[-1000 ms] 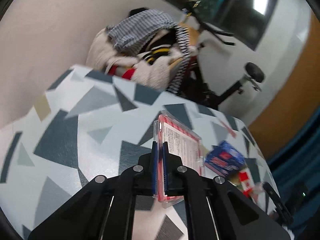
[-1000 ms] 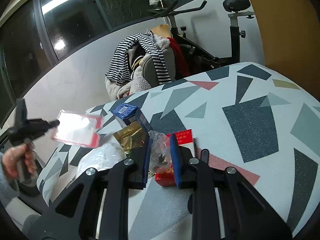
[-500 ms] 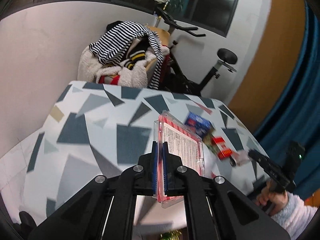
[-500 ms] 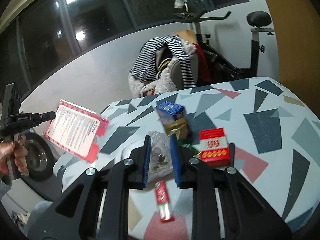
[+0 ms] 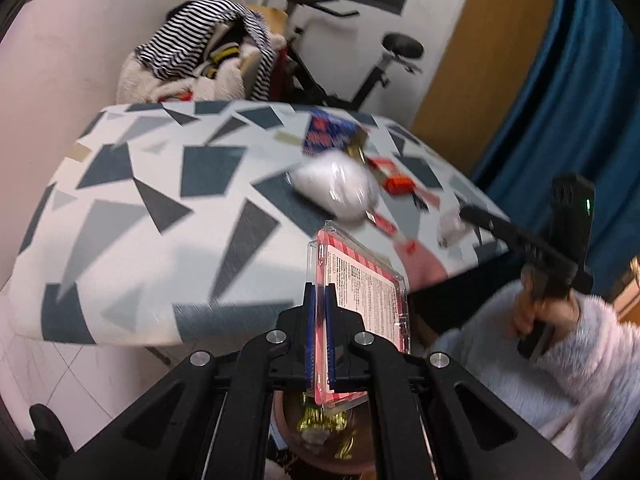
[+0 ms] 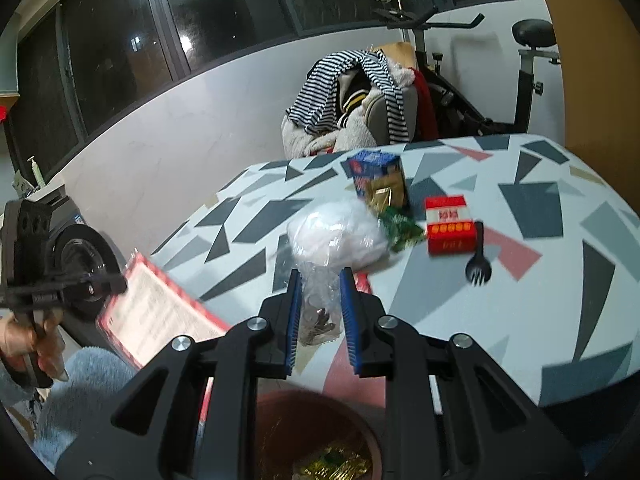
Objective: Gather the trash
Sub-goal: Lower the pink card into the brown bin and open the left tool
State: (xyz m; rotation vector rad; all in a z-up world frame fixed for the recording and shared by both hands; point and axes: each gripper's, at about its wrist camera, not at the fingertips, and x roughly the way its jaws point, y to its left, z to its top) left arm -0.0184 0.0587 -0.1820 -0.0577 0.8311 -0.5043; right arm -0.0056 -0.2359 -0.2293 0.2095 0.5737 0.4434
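Note:
My left gripper (image 5: pixel 319 330) is shut on a clear plastic case with a red label (image 5: pixel 362 308), held off the table's near edge above a brown bin (image 5: pixel 320 444) with gold wrappers inside. The case shows in the right wrist view (image 6: pixel 160 316) too. My right gripper (image 6: pixel 320 312) is shut on a crumpled clear plastic wrapper (image 6: pixel 318 304), above the same bin (image 6: pixel 316 436). On the patterned table (image 6: pixel 552 292) lie a white plastic bag (image 6: pixel 340 236), a blue box (image 6: pixel 376 176), a red box (image 6: pixel 450 224), a green wrapper (image 6: pixel 400 228) and a black spork (image 6: pixel 478 260).
A chair piled with striped clothes (image 6: pixel 356 96) and an exercise bike (image 6: pixel 480 92) stand behind the table. A washing machine (image 6: pixel 80 256) is at the left. A blue curtain (image 5: pixel 568 92) hangs at the right. A small red wrapper (image 5: pixel 386 224) lies near the table's edge.
Both grippers pulled back from the table toward its near edge, carrying the case and the wrapper. The brown bin has come into view below them.

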